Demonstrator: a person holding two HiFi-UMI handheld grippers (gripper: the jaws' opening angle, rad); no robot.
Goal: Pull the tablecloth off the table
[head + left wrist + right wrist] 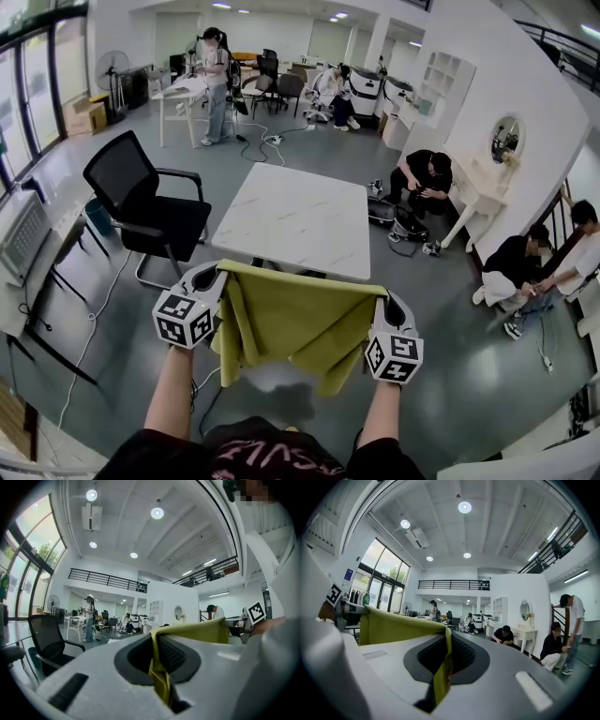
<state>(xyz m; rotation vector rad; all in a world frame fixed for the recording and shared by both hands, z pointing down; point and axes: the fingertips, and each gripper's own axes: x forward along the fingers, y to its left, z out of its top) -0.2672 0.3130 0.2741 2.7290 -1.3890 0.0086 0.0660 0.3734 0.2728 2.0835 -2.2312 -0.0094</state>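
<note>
We held the olive-yellow fabric tablecloth (302, 319) up in the air between our two tools, on the near side of the white marble-patterned square surface (298, 217). The cloth was off that surface. Its top edge ran taut from one tool to the other, just in front of the surface's near edge, and we could not tell whether it brushed that edge. Below the top edge the fabric sagged in loose folds over the grey glossy floor (450, 375), with one longer fold hanging at the left.

The left hand-held gripper (221, 274) had its jaws pressed together on the cloth's left corner. In the left gripper view a crumpled strip of the yellow fabric ran down between the dark ribbed pads, and the rest stretched away to the right.

The right hand-held gripper (382, 294) was likewise clamped on the right corner. In its own view a thin fold of cloth stood pinched between the closed pads, and the fabric spread off to the left. Both tools pointed roughly level, away from us and towards the surface.

A black mesh office chair (150, 208) stood just left of the surface, apart from it. Further back, several people sat or crouched near a white dressing table with a round mirror (504, 139).
</note>
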